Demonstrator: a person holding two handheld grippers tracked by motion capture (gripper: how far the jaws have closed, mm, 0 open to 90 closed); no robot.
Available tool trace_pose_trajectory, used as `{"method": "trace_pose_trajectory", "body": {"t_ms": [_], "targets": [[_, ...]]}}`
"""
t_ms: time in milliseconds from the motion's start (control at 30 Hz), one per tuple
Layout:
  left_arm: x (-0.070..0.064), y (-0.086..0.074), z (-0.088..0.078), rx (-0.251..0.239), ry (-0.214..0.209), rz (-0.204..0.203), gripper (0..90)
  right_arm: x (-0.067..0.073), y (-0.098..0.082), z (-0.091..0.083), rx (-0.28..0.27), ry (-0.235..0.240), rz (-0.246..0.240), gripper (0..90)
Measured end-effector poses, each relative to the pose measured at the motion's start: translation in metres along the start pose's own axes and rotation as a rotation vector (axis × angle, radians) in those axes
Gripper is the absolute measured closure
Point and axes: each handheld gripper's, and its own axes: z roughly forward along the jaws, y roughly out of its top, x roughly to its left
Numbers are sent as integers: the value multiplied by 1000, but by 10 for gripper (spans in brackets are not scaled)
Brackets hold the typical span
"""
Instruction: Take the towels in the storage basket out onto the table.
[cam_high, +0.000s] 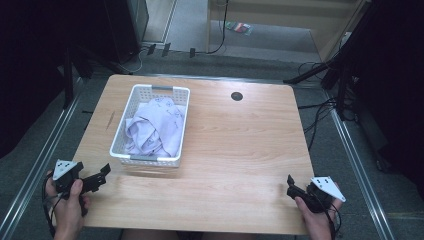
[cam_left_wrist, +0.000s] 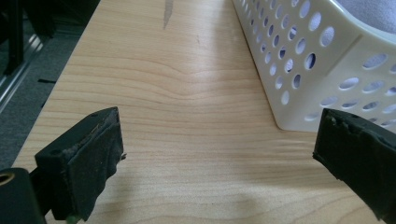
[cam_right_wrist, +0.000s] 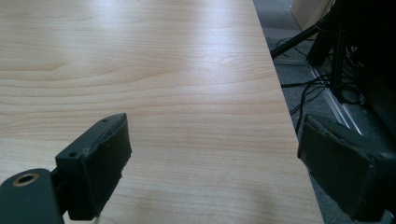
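A pale wooden worktop (cam_high: 235, 145) is standing on grey carpet, a round black cable grommet (cam_high: 237, 96) sitting near its far edge. Black cables (cam_high: 320, 112) are trailing across the floor at right, beside dark stand legs (cam_high: 310, 75), while a small colourful packet (cam_high: 239, 27) is lying on the floor beyond.

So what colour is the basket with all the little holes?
The basket is white, or creamy white; the left gripper view shows it best, up close.

Basket (cam_high: 131, 107), white perforated plastic, rectangular, upright on the bench's left half. Cloth (cam_high: 156, 127), pale lilac-white, apparently printed, lies crumpled inside the basket.
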Motion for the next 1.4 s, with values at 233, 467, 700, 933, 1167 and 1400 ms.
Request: {"method": "trace_pose_trajectory", "body": {"t_ms": [233,467,700,933,1167,1400], "targets": [[-4,2,0,7,26,29,16,0,0,-1,2,7,-2,96],[-6,13,-10,-22,1,2,17,0,0,0,9,9,0,96],[-16,36,-24,-11,-20,26,17,0,0,0,10,4,-2,98],[-25,52,-23,14,-34,62,17,0,0,0,13,0,0,99],[-37,77,-19,47,-54,102,17,0,0,0,18,1,0,99],[-54,102,-13,88,-63,156,16,0,0,0,17,1,4,99]]}}
